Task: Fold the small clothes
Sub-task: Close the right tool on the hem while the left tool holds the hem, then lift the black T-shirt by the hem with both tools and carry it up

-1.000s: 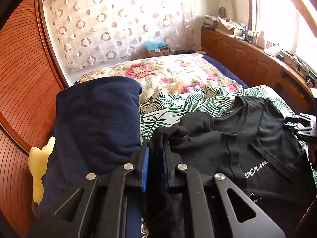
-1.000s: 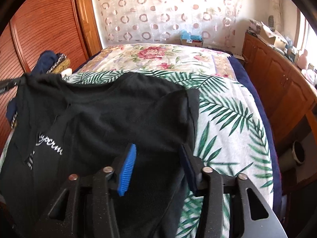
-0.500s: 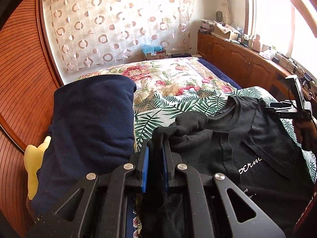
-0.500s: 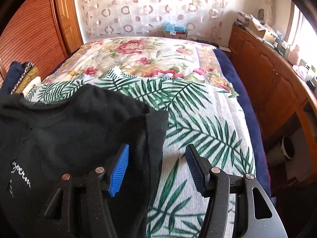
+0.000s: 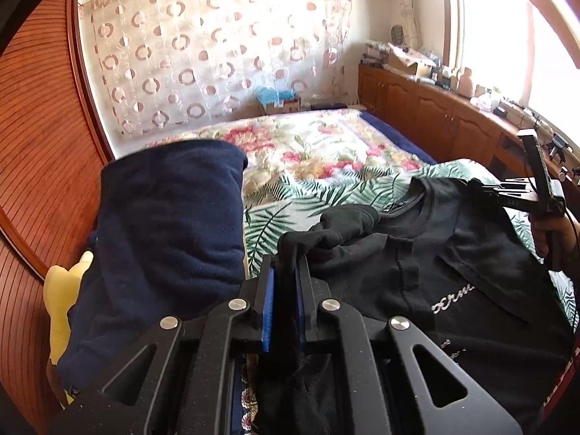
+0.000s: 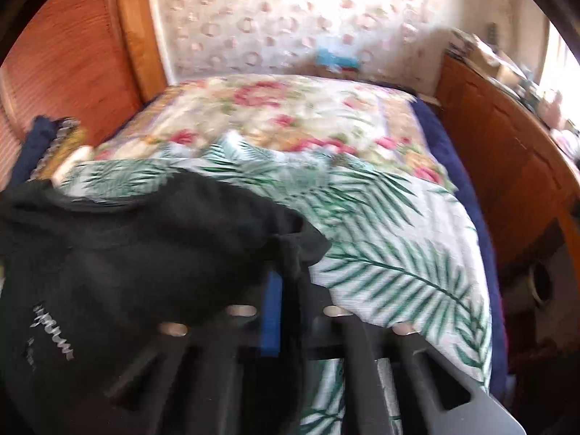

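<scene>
Left gripper point(image 5: 284, 282) was clamped tight on a bunched fold of the black t-shirt point(image 5: 453, 261), blue pads nearly together with only the fabric pinched between them, low in the centre of the left wrist frame. Right gripper point(image 6: 290, 290) had just been closing, and its jaws were seen shut on the shirt's edge, a dark bit of cloth squeezed at the blue pad.

The t-shirt was spread across the palm-leaf bedspread point(image 6: 391, 253), filling the lower right of the left view and the lower left of the right view. It looked rumpled, one sleeve lumped up near the collar, with white script lettering partly readable on the chest.

The right wrist view was pretty smeared with blur, so the fingertips there were hard to make out. The shirt's lower part was cut off by the frame edges. A navy blanket point(image 5: 163, 239) sat at middle left in the left view.
</scene>
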The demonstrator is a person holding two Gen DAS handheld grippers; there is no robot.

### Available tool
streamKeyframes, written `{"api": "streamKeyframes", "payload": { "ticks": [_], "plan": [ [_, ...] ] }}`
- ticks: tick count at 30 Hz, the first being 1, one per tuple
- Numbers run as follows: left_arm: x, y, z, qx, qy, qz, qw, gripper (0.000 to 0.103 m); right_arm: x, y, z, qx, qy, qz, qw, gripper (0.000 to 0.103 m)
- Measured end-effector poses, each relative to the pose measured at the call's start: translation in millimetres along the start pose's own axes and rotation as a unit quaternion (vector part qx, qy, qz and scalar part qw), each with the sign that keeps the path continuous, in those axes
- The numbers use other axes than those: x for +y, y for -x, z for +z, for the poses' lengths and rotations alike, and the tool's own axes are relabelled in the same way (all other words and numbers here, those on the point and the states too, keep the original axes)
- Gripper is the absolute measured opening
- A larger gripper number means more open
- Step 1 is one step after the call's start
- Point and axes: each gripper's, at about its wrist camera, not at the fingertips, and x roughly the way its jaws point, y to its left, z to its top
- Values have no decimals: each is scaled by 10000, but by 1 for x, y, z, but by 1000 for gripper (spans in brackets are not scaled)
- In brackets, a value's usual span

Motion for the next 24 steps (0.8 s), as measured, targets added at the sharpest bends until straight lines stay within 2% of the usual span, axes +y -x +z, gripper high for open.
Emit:
{"api": "streamKeyframes", "payload": {
  "ticks": [2,5,10,13,17,24],
  "plan": [
    [-2,18,-2,-222,3,-111,9997,11,12,22,-1,-428,188,116,9988,5],
    [-6,46,-5,-451,-1,-205,9988,11,22,61,-2,-811,191,367,9958,4],
    [-10,108,-31,-773,-43,-326,9965,11,42,136,-28,-1168,492,595,9901,4],
    [-10,138,-51,-832,3,-411,9957,11,47,173,-54,-1185,660,657,9886,4],
    [-11,167,-79,-817,55,-486,9955,11,44,215,-95,-1148,570,738,9890,4],
    [-13,186,-121,-559,21,-398,9976,11,43,274,-144,-1001,501,851,9901,4]
  ]
}}
